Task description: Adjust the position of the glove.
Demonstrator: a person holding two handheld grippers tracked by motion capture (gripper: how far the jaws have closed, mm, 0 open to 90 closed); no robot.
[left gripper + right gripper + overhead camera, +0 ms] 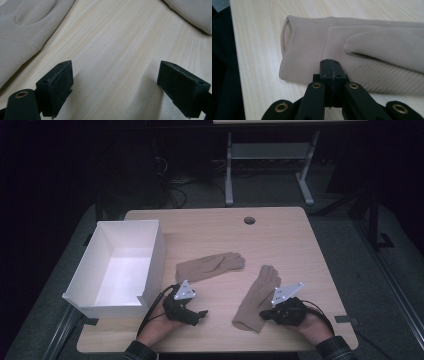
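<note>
Our right tool (331, 75), jaws closed and empty, meets a beige glove (362, 47); our left tool (117, 87) gapes over bare desk (112, 37).

Both tongs are matt black, each topped by a pale grey three-cornered plate dotted with small holes. The left tongs (202, 314) trail a thin black cable; the right tongs (264, 316) show brass-ringed pivots. The person's cuffs are dark plaid.
</note>
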